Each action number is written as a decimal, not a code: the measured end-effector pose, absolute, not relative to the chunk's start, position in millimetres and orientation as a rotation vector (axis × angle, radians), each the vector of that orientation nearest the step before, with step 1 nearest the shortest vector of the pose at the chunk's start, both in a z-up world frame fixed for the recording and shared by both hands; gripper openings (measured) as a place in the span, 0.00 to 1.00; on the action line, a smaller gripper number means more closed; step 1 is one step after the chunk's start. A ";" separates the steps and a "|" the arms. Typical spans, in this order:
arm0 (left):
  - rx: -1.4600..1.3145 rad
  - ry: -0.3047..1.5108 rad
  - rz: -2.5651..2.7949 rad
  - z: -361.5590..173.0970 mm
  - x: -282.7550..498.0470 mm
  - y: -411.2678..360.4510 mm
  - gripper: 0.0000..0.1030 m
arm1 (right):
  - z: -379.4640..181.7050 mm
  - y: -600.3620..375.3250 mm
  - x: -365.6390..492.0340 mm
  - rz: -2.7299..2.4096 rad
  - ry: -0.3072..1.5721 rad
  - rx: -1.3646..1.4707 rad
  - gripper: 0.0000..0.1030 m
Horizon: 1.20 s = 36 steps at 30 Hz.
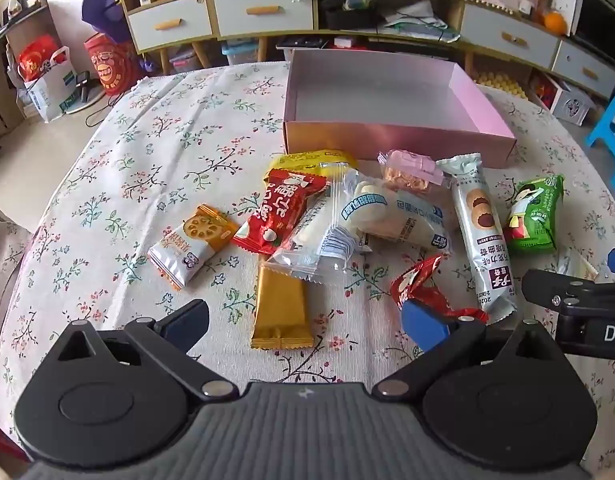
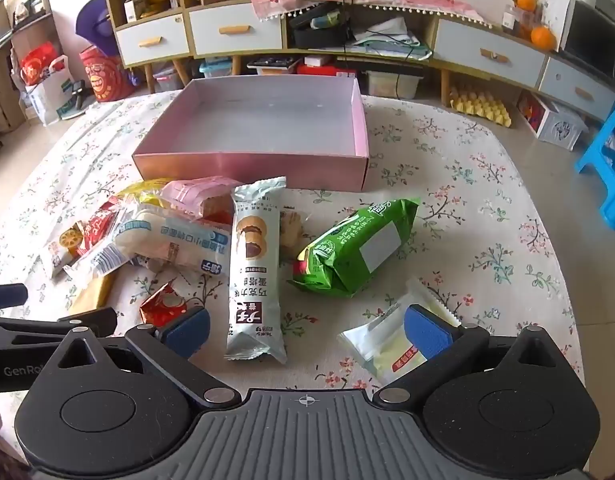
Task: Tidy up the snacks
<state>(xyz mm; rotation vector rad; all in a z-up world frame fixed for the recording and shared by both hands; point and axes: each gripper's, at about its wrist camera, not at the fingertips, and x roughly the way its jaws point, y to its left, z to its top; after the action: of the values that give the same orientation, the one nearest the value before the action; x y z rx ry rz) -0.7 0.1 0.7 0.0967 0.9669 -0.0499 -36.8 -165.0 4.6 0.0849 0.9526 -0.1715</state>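
An empty pink box [image 1: 391,142] [image 2: 251,170] stands on the floral tablecloth behind a pile of snack packets. My left gripper [image 1: 305,322] is open; a gold bar packet [image 1: 281,308] lies between its fingers, and a small red packet [image 1: 421,284] touches the right pad. My right gripper [image 2: 307,330] is open around the near end of a long pale cookie packet [image 2: 253,268]. A green packet [image 2: 351,248] [image 1: 533,214] lies to its right. A clear yellow-white packet [image 2: 387,344] sits under the right pad. A white bread packet [image 1: 395,216] [image 2: 175,246] lies mid-pile.
An orange lotus-root packet [image 1: 195,244], a large red packet [image 1: 283,212], a yellow packet [image 1: 311,160] and a pink packet [image 1: 411,170] also lie in the pile. The right gripper's body [image 1: 579,300] shows at the left view's right edge. Cabinets and a blue stool [image 2: 611,160] stand beyond the table.
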 end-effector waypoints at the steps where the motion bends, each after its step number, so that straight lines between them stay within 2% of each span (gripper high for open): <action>1: 0.096 0.963 -0.049 1.2 -1.2 0.2 1.00 | 5.0 -162.8 -37.2 -0.187 0.945 0.055 1.00; 36: 0.101 0.958 -0.063 3.7 -1.7 -0.1 1.00 | 1.0 -161.9 -35.9 -0.180 0.958 0.053 1.00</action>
<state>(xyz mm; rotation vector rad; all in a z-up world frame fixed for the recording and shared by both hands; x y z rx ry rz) -1.7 -0.1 3.7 0.1013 0.9583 -0.0630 -35.9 -161.9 1.0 0.0534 0.9584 -0.1805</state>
